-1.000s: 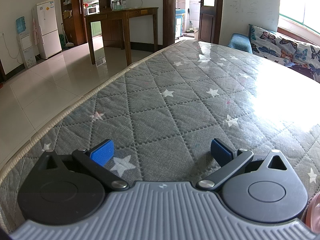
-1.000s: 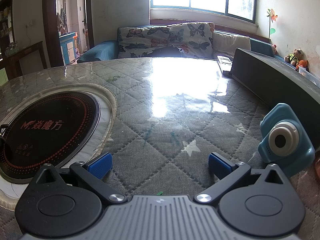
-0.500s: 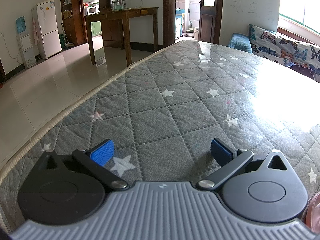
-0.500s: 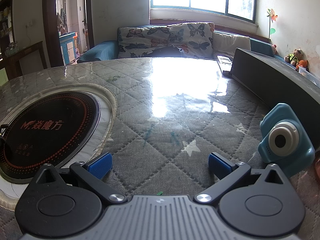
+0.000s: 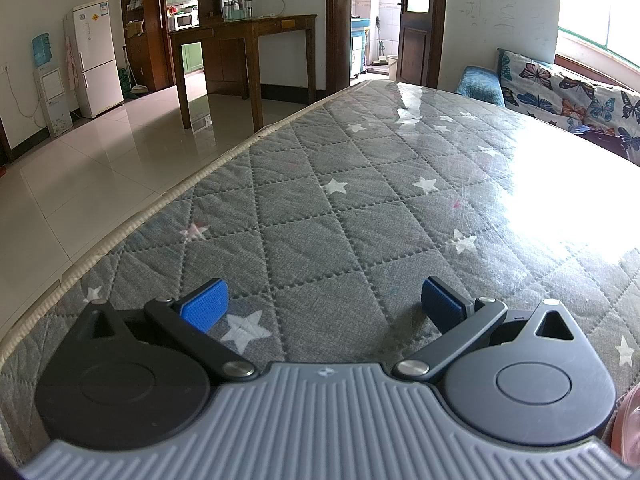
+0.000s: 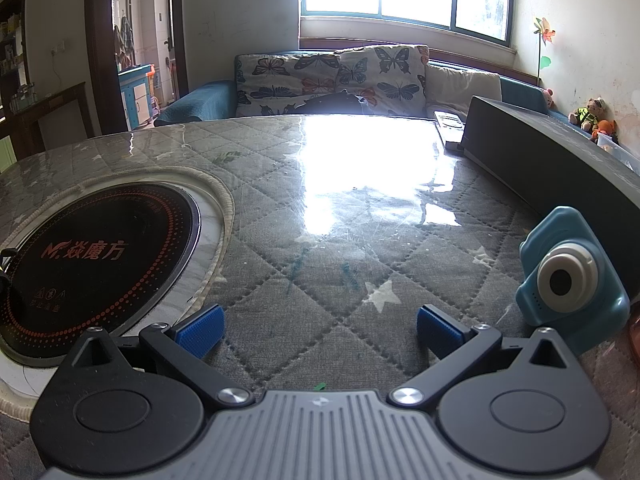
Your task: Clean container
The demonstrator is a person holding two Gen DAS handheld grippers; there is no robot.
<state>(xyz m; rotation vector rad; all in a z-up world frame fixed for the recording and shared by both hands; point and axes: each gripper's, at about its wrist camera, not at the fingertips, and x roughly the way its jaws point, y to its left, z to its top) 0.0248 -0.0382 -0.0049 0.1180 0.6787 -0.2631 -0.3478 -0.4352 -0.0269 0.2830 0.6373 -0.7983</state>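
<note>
My left gripper (image 5: 322, 306) is open and empty, low over the grey quilted star-pattern table cover (image 5: 360, 208). A sliver of a pinkish translucent object (image 5: 628, 428) shows at the bottom right edge of the left wrist view; I cannot tell what it is. My right gripper (image 6: 320, 328) is open and empty over the same cover (image 6: 360, 240). A reddish edge (image 6: 634, 336) shows at the far right of the right wrist view, mostly cut off. No whole container is in view.
A round black induction hob (image 6: 92, 264) is set into the table at the left. A blue toy camera (image 6: 568, 280) stands right of the right gripper. A long dark box (image 6: 552, 156) and a remote (image 6: 450, 124) lie beyond. The table's left edge (image 5: 160, 200) drops to tiled floor.
</note>
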